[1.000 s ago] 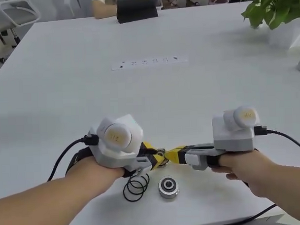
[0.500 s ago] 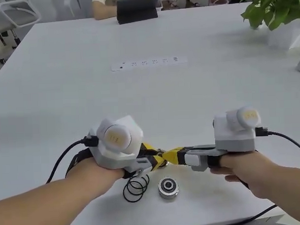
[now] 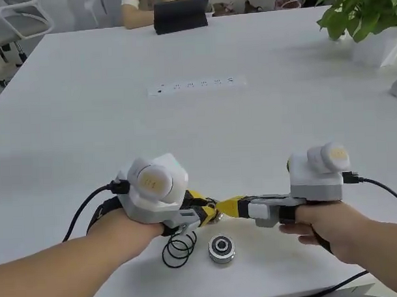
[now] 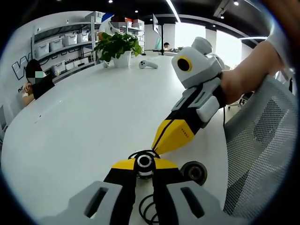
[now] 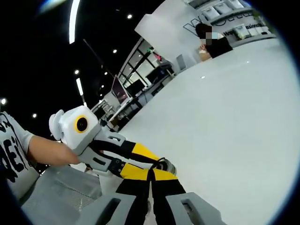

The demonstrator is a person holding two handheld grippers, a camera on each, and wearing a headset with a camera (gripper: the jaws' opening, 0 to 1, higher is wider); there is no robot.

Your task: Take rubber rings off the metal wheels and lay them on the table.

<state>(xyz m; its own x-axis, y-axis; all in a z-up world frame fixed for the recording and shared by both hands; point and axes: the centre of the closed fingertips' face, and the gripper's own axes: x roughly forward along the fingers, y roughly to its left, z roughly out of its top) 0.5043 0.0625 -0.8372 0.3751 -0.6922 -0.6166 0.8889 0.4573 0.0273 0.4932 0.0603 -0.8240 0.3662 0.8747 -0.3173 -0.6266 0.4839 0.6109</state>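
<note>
Two grippers meet tip to tip over the table [image 3: 250, 120]. The left gripper [image 3: 207, 212] clamps a metal wheel [image 4: 144, 161]; the right gripper [image 4: 158, 147] pinches its rubber ring [image 4: 133, 153]. Beside them lie loose rings [image 3: 180, 245] and a second wheel [image 3: 221, 247].

Several thin black rings [image 3: 180, 247] lie overlapping on the near table. Just right of them, a small metal wheel [image 3: 221, 247] lies flat. A second wheel [image 4: 144, 161], with a black ring [image 4: 133, 154] loose around it, is clamped in the left gripper [image 4: 144, 165].
</note>
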